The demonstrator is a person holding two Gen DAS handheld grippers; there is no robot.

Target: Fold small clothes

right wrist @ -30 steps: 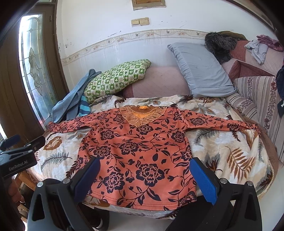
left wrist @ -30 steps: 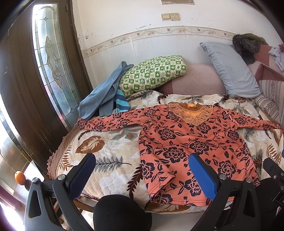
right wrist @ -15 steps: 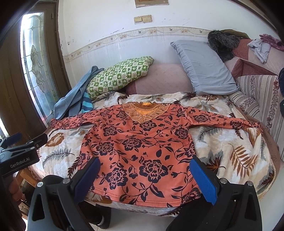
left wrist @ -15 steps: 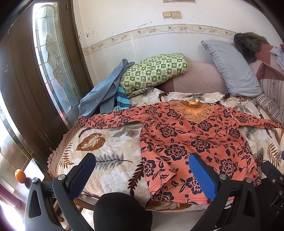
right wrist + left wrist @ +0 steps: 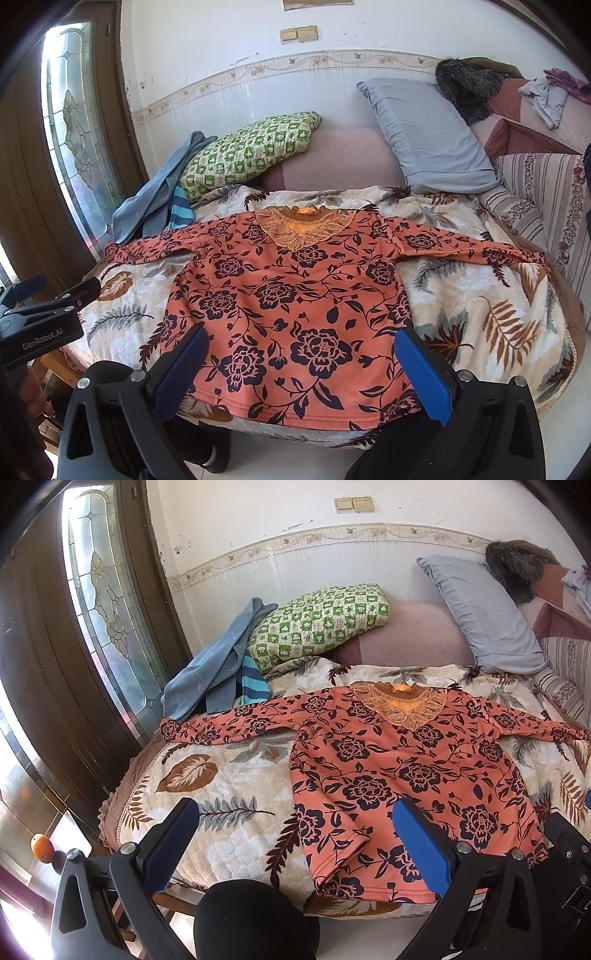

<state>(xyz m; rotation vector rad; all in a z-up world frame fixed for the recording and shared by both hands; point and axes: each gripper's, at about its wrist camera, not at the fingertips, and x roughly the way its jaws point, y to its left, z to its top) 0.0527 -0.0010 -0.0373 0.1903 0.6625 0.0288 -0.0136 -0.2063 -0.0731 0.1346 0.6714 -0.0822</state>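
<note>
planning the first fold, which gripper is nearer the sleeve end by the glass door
Left. The left gripper hangs off the bed's near edge on that sleeve end's side; the right gripper faces the shirt's hem, farther over.

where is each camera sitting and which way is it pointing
Left wrist: on the left tongs, open, facing the floral top's left hem corner over the bed.
Right wrist: on the right tongs, open, facing the top's hem squarely; the left tongs show at left.
Shared: top, green checked pillow, grey pillow.
</note>
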